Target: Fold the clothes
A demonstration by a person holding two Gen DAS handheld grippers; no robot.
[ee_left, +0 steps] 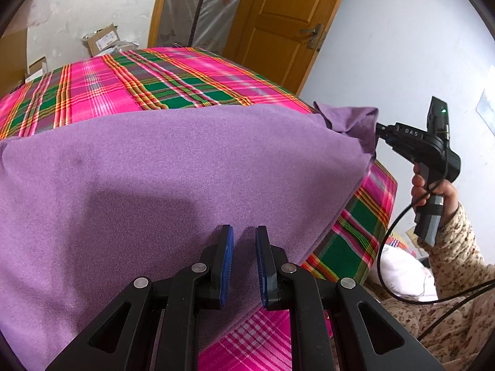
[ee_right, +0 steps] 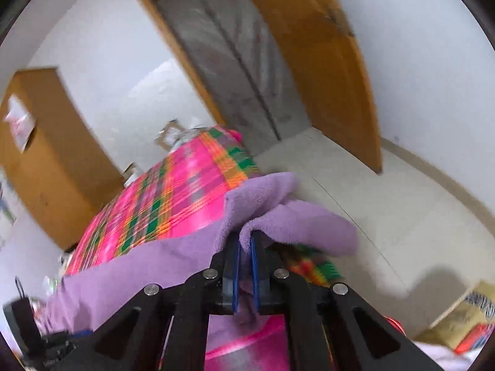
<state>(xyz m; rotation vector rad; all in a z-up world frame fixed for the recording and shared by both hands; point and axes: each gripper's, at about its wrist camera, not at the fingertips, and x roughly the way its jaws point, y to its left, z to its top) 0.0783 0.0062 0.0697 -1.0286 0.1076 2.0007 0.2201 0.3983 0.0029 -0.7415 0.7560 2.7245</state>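
R hand-held gripper (ee_right: 245, 247) raised, rolled — pinching purple cloth (ee_left: 154, 170) corner; L (ee_left: 243, 247) part-spread.

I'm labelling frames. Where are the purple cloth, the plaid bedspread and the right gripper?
purple cloth (ee_left: 173, 167): left wrist view, flat middle.
plaid bedspread (ee_left: 148, 77): left wrist view, bare top.
right gripper (ee_right: 245, 241): right wrist view, between fingertips.

Left wrist view: close above the flat purple fleece cloth (ee_left: 161, 179), angled down, facing the wooden door (ee_left: 278, 21). Right wrist view: low at the cloth's corner, rolled, blurred. Shared: pink-green plaid bedcover (ee_right: 161, 201), doorway.
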